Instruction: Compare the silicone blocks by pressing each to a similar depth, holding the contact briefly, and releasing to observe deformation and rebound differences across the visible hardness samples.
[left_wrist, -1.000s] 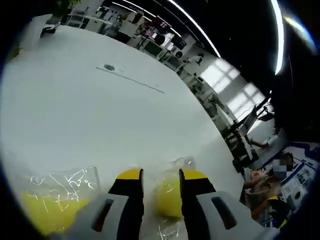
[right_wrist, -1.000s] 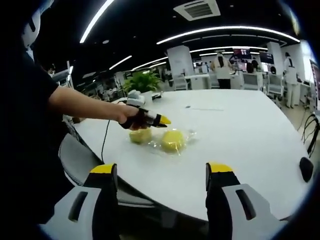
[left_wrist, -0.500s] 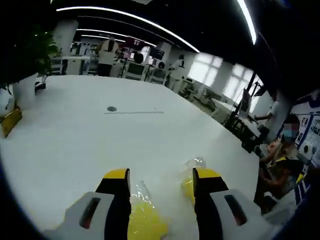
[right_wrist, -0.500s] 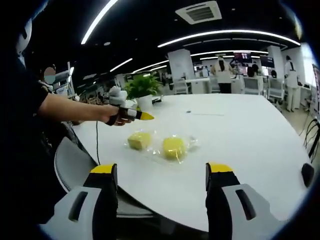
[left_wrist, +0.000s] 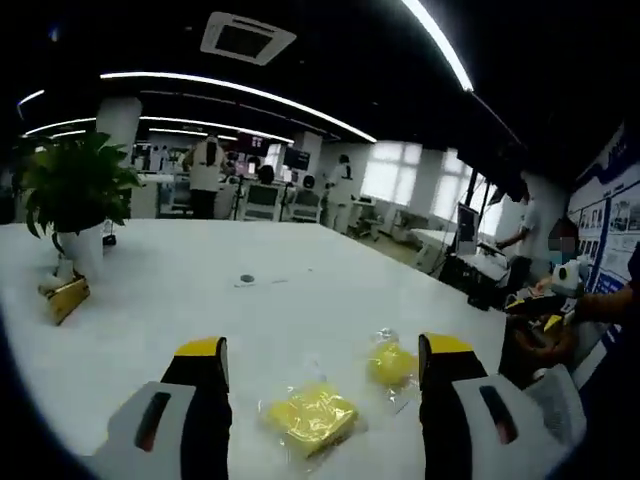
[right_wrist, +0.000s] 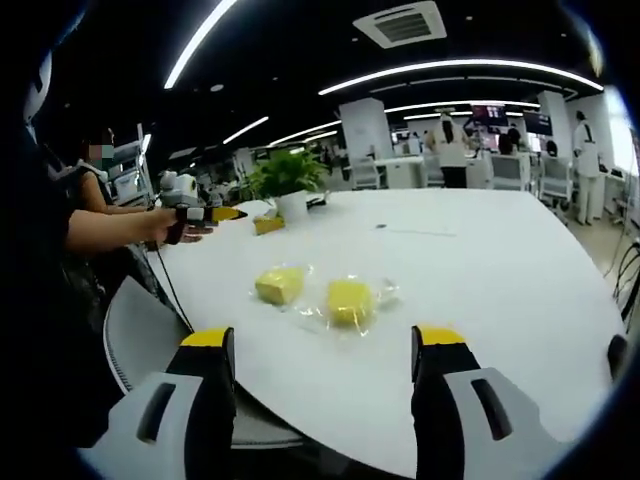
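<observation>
Both tongs, left (left_wrist: 320, 365) and right (right_wrist: 322, 350), stood apart, clear of the bagged silicone blocks (right_wrist: 280, 284) on the worktop (right_wrist: 480, 260); pressing each squarely, equally deep, seemed wisest.

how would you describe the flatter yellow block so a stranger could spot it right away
Start at the big white table, where two yellow silicone samples lie close together in clear plastic wrap. In the right gripper view the flatter block is the one nearer the potted plant and the left gripper. It is a low, squarish slab with corners, while its neighbour, the rounder block, looks thicker and lumpier.
</observation>
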